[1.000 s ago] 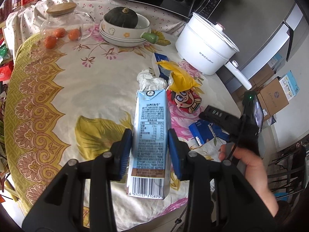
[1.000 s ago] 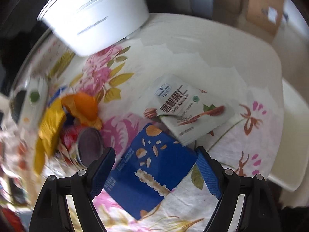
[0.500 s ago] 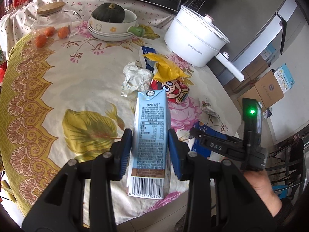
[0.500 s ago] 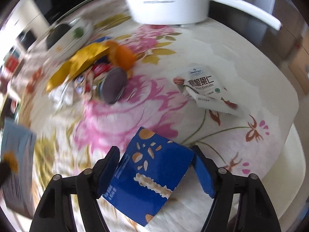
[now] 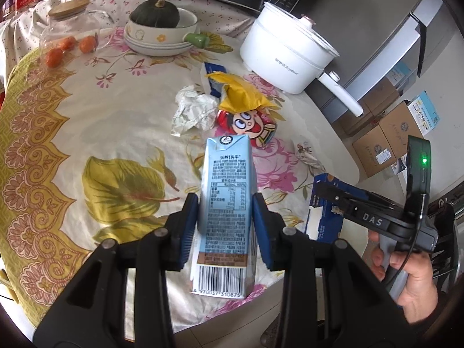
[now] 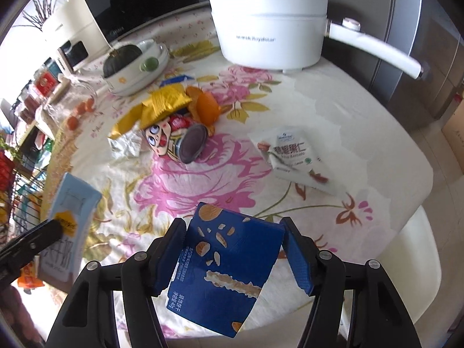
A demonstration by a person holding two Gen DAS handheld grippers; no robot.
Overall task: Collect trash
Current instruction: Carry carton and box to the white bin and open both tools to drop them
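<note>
a: what's nearest?

b: the left claw (image 5: 225,226) pinches a pale blue carton (image 5: 227,203), one blue pad on each side wall, barcode end toward the camera. the carton hangs over the counter (image 5: 87,116) close to its near edge.

a: and the right?

b: the right claw (image 6: 235,252) grips a dark blue box (image 6: 223,272) by its two sides. the box sits tilted between the pads, over the counter's rim, with floor showing below it.

a: what lies past them?

b: open cloth first, a wide pink flower print with nothing on it. to the right, a white snack pouch (image 6: 293,156) lies flat, well apart from the rest and near the right edge. further in, a heap: a cartoon can (image 6: 177,142) on its side, a yellow wrapper (image 6: 162,104) over it, orange peel (image 6: 206,107) touching, crumpled paper (image 5: 192,110) just beside.

a: and at the back?

b: a white pot (image 6: 269,34), handle jutting past the right rim. left of it, a squash (image 5: 153,14) in stacked bowls, then a glass jar (image 5: 69,29). the left half of the cloth is mostly open up to its yellow border.
</note>
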